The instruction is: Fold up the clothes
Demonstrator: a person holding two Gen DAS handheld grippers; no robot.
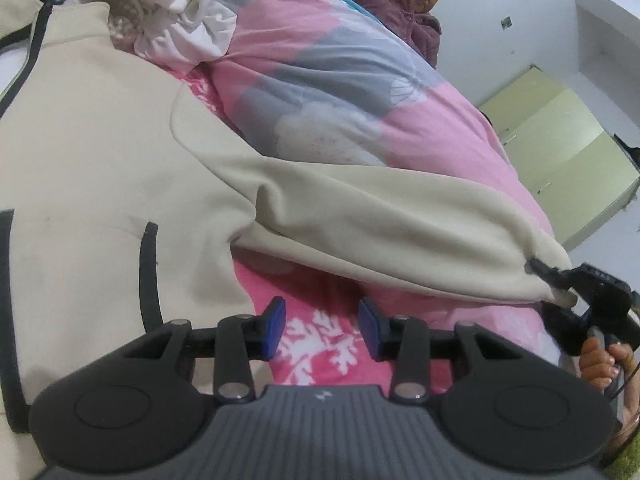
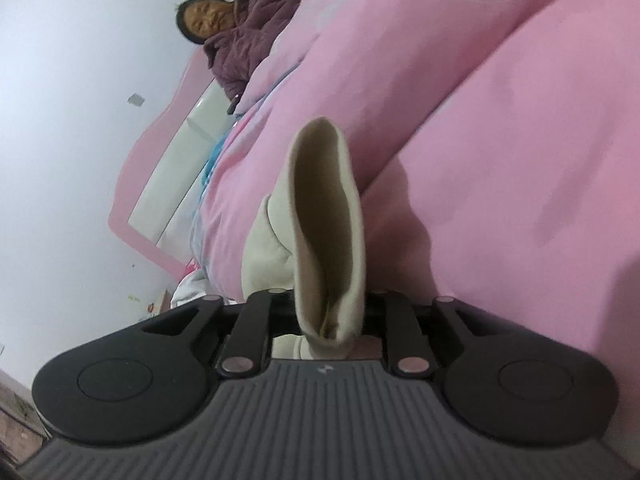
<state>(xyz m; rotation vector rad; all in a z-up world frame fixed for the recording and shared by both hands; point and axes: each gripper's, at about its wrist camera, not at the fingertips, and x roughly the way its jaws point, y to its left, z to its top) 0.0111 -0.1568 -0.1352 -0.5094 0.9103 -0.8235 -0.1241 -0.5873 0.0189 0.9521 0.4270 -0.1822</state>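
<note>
The cream jacket [image 1: 100, 152] lies spread on the bed [image 1: 320, 344] at the left of the left wrist view, dark trim along its zip and pocket, collar toward the far left. Its sleeve [image 1: 380, 224] stretches away from the body toward the near right, long axis slanting down to the cuff. The right gripper [image 1: 560, 280] is clenched on that cuff, which stands up between its fingers in the right wrist view [image 2: 328, 248]. The left gripper [image 1: 322, 330] hangs released, blue pads parted over the pink floral sheet, nothing between them. A pink and grey quilt [image 1: 340, 92] lies beyond the sleeve, white clothes [image 1: 188, 16] heaped at the far left, a person in a purple coat [image 1: 404, 12] behind.
</note>
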